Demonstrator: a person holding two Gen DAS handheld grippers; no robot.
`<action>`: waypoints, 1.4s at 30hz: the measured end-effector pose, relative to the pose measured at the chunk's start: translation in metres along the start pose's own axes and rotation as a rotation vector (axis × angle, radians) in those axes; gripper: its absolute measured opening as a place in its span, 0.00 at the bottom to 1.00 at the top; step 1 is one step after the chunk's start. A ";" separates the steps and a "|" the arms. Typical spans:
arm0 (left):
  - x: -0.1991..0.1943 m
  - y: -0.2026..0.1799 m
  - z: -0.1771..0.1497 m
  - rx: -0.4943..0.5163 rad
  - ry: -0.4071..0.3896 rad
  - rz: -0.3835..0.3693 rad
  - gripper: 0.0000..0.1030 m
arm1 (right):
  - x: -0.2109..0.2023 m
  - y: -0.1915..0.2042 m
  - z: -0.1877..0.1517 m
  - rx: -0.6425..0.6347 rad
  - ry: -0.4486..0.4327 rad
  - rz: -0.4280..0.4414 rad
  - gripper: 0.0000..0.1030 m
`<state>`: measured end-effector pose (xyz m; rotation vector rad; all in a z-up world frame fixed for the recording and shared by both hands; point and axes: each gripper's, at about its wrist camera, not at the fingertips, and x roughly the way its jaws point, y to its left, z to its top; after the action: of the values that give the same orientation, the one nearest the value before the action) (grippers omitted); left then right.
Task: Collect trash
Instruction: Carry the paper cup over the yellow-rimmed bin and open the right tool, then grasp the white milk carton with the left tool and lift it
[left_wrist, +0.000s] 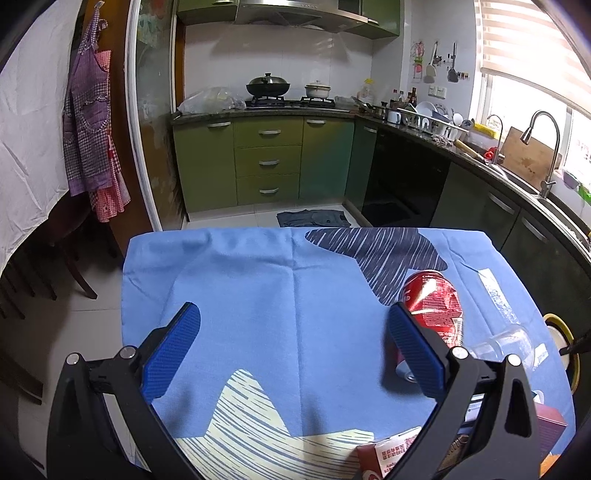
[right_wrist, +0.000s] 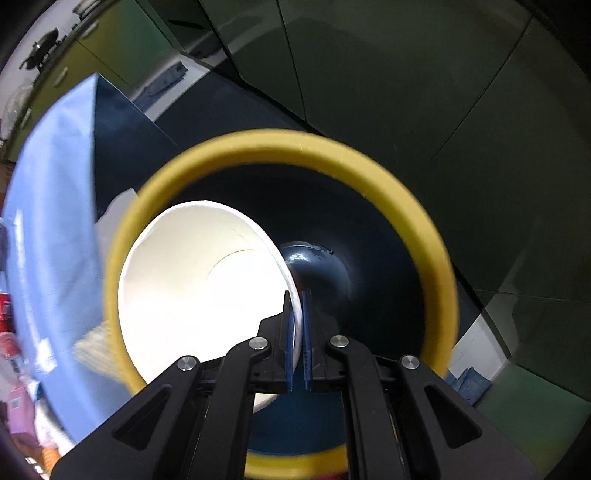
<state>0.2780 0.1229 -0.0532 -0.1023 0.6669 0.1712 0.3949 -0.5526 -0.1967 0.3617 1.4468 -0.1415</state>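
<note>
While the right gripper (right_wrist: 297, 295) pinches the paper bowl's (right_wrist: 199, 273) rim directly above the yellow-rimmed bin (right_wrist: 424, 229), let go centred; left gripper (left_wrist: 293, 325) hangs unclenched, empty.

A black lidded wok (left_wrist: 268, 85) and white pot (left_wrist: 317, 91) sit on the far stove; a purple checked apron (left_wrist: 89, 122) hangs left.

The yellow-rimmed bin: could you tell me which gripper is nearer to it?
Right. The right gripper holds a paper cup over the bin; the left gripper hovers above the table.
</note>
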 end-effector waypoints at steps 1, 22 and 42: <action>0.001 0.000 0.000 -0.002 0.002 -0.001 0.94 | 0.004 0.001 0.000 0.001 0.001 -0.005 0.06; -0.002 -0.027 -0.009 0.058 0.174 -0.024 0.94 | -0.064 0.030 -0.049 -0.096 -0.125 0.034 0.30; -0.005 -0.072 -0.058 0.149 0.685 -0.031 0.82 | -0.101 0.057 -0.128 -0.262 -0.181 0.266 0.32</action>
<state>0.2528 0.0433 -0.0930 -0.0246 1.3576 0.0514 0.2795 -0.4700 -0.0988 0.3144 1.2078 0.2238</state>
